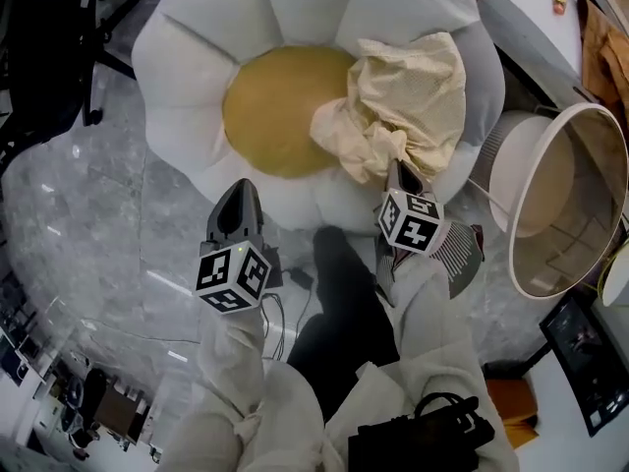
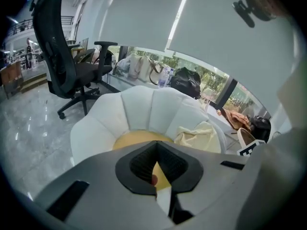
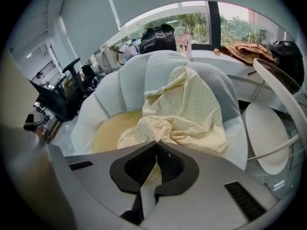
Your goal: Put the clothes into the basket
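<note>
A pale yellow garment (image 1: 408, 101) lies bunched on the right side of a flower-shaped seat cushion (image 1: 197, 77) with white petals and a yellow centre. My right gripper (image 1: 398, 168) is shut on the near edge of that garment (image 3: 187, 109), and a fold of cloth is pinched at its tips (image 3: 156, 144). A white basket (image 1: 532, 165) lies tilted on the floor to the right of the cushion, its mouth facing me. My left gripper (image 1: 239, 187) hovers over the cushion's near petals, shut and holding nothing (image 2: 156, 145).
A black office chair (image 2: 67, 66) stands on the marble floor left of the cushion. Bags (image 2: 186, 83) and a bottle line the window sill behind it. A black bag (image 1: 423, 441) hangs at the person's front. A white table (image 1: 550, 28) runs along the right.
</note>
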Tool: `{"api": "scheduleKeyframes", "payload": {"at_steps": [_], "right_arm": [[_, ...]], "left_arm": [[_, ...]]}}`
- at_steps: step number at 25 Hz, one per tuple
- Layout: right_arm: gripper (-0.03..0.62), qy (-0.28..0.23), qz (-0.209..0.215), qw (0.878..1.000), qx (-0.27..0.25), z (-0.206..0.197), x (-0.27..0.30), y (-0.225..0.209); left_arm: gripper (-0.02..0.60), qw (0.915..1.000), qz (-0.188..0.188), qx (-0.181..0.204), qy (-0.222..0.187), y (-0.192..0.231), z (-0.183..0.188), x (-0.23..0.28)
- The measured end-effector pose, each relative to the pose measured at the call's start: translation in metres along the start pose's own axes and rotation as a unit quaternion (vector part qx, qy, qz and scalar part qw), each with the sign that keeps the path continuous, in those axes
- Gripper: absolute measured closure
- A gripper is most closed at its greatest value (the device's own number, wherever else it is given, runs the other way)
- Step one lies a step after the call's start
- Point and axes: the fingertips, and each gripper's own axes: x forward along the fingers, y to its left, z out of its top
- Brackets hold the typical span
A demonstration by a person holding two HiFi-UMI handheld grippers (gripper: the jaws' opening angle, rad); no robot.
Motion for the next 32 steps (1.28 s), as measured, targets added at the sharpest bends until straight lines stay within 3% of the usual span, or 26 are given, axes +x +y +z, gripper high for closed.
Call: {"api": "scheduleKeyframes", "payload": {"at_steps": [3,8,16,22,27,32], "right_arm": [[0.566,-0.004,-0.002,1.0,-0.002,0.025,-0.032,0.002],[0.566,-0.023,-0.005,1.0,-0.002,0.068,-0.085,0.004],[0.568,-0.068,0.011,0.997,0.034,0.12,-0.182,0.023],[0.568,-0.102,0.029,0.993,0.052,0.144,-0.238,0.037],[0.568,-0.143,0.035,0.986,0.082,0.156,-0.286,0.047],[0.568,-0.18,0.024,0.978,0.101,0.16,-0.331,0.057]], "left_arm": [[0.575,0.9999,-0.007,0.005,-0.006,-0.016,0.035,-0.02],[0.575,0.9985,-0.013,0.015,-0.05,-0.039,0.106,-0.055],[0.575,0.9956,-0.043,0.02,-0.081,-0.082,0.18,-0.128],[0.575,0.993,-0.072,0.044,-0.082,-0.12,0.2,-0.167],[0.575,0.9886,-0.118,0.05,-0.079,-0.145,0.215,-0.191],[0.575,0.9824,-0.154,0.065,-0.083,-0.158,0.232,-0.207]]}}
